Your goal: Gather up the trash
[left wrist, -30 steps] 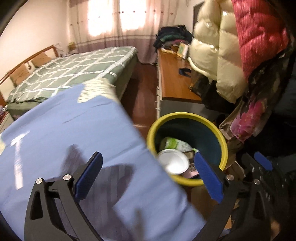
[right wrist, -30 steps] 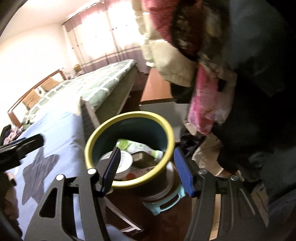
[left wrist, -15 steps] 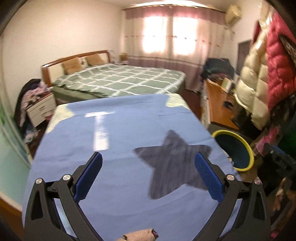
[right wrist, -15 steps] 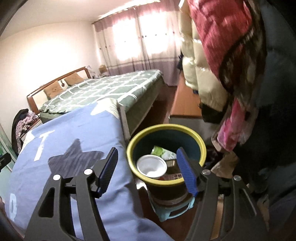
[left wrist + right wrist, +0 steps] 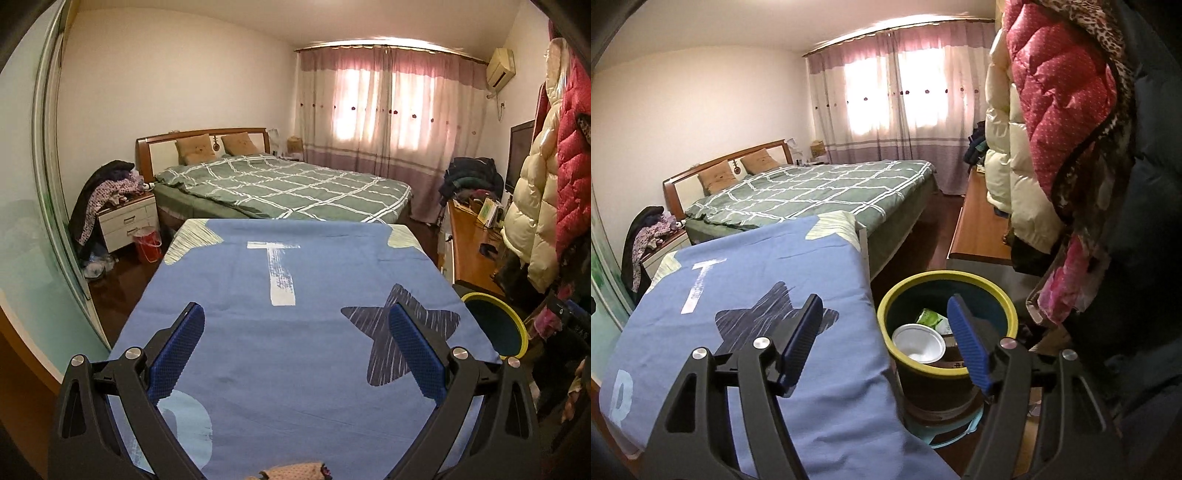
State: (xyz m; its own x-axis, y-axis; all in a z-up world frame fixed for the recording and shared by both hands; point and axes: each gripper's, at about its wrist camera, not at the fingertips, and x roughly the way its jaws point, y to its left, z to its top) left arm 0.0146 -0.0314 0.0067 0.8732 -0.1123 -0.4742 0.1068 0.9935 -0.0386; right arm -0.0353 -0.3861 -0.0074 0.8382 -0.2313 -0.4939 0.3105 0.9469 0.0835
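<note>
Over the blue cloth the left gripper hangs with its jaws spread wide and nothing between them. The right gripper is just as wide apart and empty, above the cloth's edge and the bin beside it. In the bin lie a white cup and a green packet.
</note>
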